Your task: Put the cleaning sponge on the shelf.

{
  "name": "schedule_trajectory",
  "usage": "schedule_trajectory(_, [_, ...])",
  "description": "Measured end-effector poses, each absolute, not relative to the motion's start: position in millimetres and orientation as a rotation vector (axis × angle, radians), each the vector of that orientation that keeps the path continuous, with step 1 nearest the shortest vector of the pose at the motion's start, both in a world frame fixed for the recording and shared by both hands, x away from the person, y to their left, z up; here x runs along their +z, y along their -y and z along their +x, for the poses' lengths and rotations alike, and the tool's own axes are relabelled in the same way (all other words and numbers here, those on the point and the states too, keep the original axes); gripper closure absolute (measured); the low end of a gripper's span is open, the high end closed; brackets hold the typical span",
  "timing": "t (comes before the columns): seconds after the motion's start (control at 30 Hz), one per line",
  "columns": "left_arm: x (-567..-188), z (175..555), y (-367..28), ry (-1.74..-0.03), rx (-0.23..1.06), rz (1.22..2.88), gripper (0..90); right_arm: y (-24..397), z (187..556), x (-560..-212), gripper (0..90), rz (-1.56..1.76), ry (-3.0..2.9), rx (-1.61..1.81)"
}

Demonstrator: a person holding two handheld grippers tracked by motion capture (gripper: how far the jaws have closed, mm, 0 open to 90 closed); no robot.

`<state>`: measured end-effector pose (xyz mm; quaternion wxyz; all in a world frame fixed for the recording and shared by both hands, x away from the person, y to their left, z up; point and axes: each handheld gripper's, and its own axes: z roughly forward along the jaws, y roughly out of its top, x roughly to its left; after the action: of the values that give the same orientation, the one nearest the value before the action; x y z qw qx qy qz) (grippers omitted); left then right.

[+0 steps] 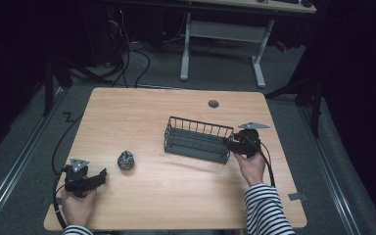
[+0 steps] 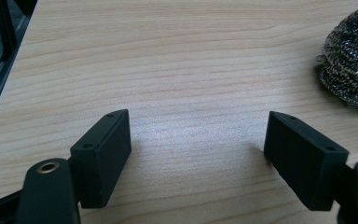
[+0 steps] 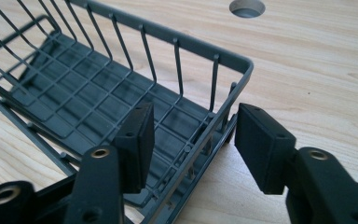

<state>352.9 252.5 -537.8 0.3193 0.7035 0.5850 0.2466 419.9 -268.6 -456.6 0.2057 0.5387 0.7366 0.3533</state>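
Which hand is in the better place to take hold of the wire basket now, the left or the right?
Probably the right. The right hand-held gripper already straddles the end wall of the wire basket, one jaw inside and one outside. The left hand-held gripper sits open over bare table, far from it, near the steel scrubber.

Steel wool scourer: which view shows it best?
The high view: the steel wool scourer shows whole there, lying on the table between the left gripper and the wire basket. The left gripper view catches part of it, close and sharp, cut off at the frame's right edge.
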Motion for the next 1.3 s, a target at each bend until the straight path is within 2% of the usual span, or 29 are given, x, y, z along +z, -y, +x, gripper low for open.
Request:
schedule_trajectory(0.17, [-537.7, 352.9, -252.1, -1.539, 0.652, 1.855, 23.5, 266.3, 419.1, -458.7, 53.5, 1.492, -2.066, 0.927])
schedule_trajectory(0.5, [-537.8, 352.9, -251.9, -1.539, 0.654, 1.856, 23.4, 269.2, 413.2, -457.8, 55.6, 1.476, -2.067, 0.908])
schedule_trajectory(1.3, [-537.8, 352.9, -251.7, -1.539, 0.655, 1.857, 23.3, 309.6, 364.3, -462.5, 53.9, 1.509, -2.01, 0.992])
